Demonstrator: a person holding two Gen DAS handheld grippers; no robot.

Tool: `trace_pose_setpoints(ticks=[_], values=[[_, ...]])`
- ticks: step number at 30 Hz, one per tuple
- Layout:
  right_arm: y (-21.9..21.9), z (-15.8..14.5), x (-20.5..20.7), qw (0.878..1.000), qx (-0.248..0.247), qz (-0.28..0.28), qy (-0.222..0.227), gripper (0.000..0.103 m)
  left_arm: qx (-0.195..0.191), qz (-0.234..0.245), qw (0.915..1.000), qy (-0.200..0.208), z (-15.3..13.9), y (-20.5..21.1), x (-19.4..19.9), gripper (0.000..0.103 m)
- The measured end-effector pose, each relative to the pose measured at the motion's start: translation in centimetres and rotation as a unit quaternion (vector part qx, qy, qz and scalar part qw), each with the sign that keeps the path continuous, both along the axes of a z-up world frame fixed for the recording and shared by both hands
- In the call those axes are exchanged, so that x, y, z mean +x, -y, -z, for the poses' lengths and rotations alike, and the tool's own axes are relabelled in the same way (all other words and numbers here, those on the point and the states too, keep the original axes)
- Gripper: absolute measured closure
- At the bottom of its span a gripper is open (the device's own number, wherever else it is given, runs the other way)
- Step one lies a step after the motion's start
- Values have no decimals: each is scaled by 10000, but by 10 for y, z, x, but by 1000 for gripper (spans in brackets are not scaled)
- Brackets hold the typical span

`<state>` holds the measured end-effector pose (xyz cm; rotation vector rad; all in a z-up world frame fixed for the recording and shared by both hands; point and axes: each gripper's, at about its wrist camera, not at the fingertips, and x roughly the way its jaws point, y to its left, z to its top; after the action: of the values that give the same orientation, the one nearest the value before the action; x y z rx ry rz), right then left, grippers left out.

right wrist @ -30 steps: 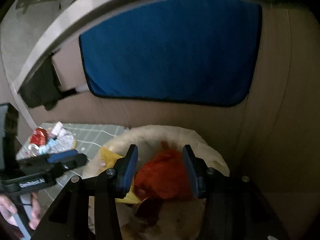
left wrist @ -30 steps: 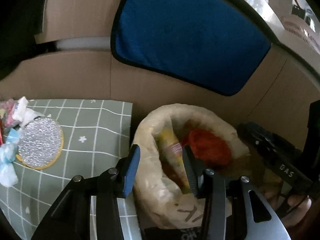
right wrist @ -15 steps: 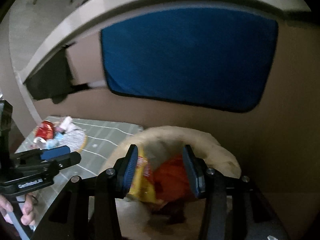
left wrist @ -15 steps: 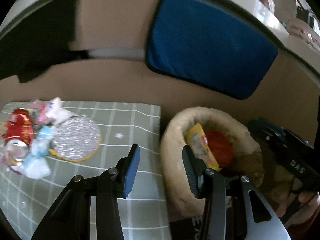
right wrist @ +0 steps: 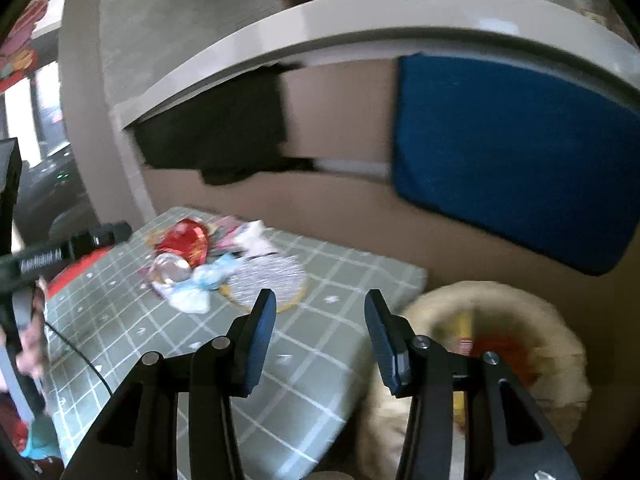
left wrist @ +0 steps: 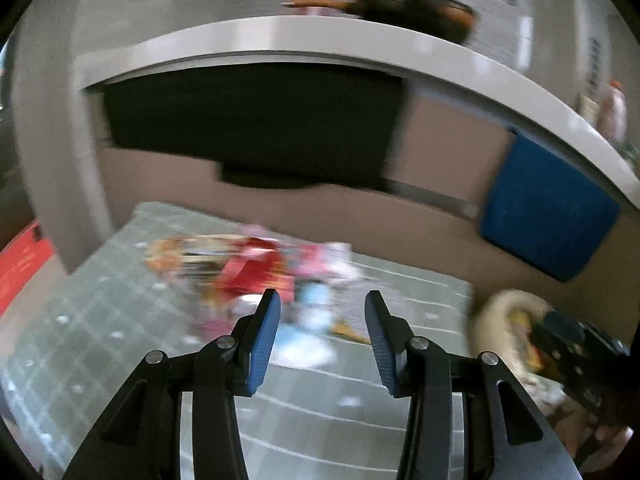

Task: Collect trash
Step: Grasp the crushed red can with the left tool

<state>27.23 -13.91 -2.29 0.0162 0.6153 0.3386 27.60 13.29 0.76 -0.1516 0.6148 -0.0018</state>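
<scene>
Both tools are spread and empty: left tool (left wrist: 322,340), right tool (right wrist: 320,338). Crushed red can (right wrist: 184,242) and crumpled wrappers (right wrist: 204,280) lie near the green checked tabletop's (right wrist: 288,364) far edge; cream plastic trash bag (right wrist: 560,336) beside its right edge.

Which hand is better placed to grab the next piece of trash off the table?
Left, probably. The left gripper, fingers open and empty, points straight at the trash pile; the right gripper sits nearer the bag.

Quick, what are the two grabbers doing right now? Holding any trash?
Left gripper: open, holding nothing.
Right gripper: open, holding nothing.
</scene>
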Motion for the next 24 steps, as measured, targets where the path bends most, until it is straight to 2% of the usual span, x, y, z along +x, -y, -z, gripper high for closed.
trace_pose_setpoints(ticks=[5,6,9,11,15,18,21,22,24], values=[[-30,20,11,9992,-19,-316,-244,58,-112,-719,9973,100,-3,-69,12,58],[-35,25,14,9989,-28,-360,-300,58,-305,-718,9969,72,-1,-84,19,58],[-43,37,22,9980,-20,-432,-472,58,-848,-224,9956,-341,17,-102,49,58],[-46,44,28,9972,11,-456,-588,58,-1067,90,9922,-644,39,-107,76,58],[-45,53,35,9963,-20,-487,-708,58,-888,279,9910,-960,71,-98,118,58],[-39,58,40,9960,-85,-449,-770,58,-814,47,9891,-1225,93,-94,137,58],[-31,63,45,9958,-47,-361,-841,58,-1088,-48,9837,-1432,112,-98,147,55],[-28,65,46,9956,-16,-340,-871,58,-1230,-46,9829,-1370,115,-99,146,55],[-25,69,52,9952,27,-302,-932,58,-1153,-11,9839,-1368,114,-94,141,58]])
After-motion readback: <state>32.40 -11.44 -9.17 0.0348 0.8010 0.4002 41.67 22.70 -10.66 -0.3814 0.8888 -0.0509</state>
